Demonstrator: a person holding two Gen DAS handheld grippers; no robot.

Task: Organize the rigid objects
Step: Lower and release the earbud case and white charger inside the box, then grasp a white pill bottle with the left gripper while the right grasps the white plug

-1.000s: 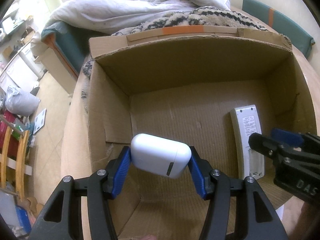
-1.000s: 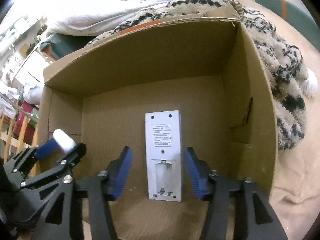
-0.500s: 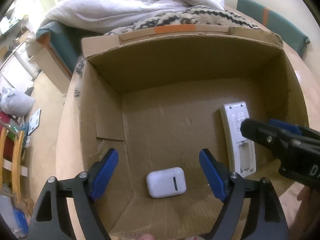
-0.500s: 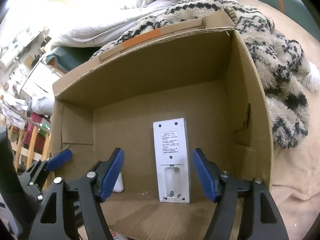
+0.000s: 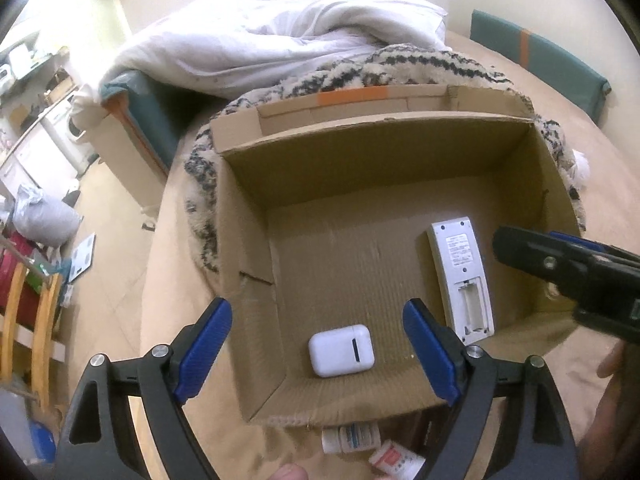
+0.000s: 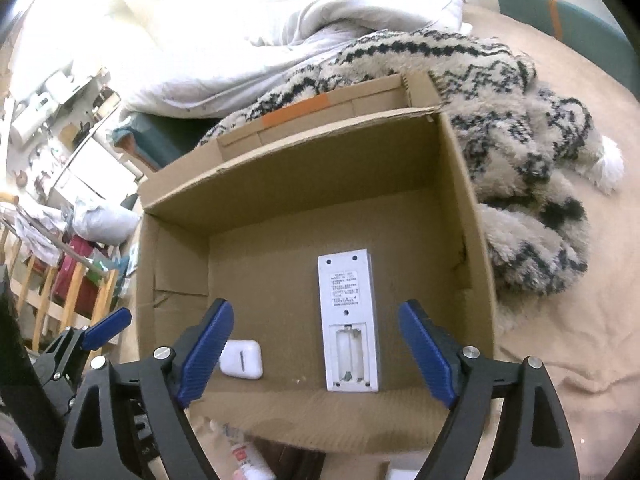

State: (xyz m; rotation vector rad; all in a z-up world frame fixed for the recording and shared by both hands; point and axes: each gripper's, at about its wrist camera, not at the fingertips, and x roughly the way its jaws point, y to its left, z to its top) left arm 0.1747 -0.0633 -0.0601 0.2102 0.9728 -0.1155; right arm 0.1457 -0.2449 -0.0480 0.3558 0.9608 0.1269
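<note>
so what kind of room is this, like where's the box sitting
Most likely a lived-in bedroom. The cardboard box sits on a bed-like beige surface, with a rumpled white duvet and a fuzzy patterned blanket behind it, and household clutter on the floor at the left.

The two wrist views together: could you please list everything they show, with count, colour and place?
cardboard box: one, brown, open-topped, on the beige bed.
earbud case: one, white, on the box floor near its front wall.
remote control: one, white, face down in the box, battery bay uncovered, apart from the case.
small bottles: at least two, white with labels, outside the box by its front wall.
fuzzy blanket: one, cream with black pattern, behind and beside the box.
duvet: one, white, behind the box.
left gripper: one, black with blue fingers, opening, nothing pressed between them.
right gripper: one, same colours, opening, holding nothing.
</note>
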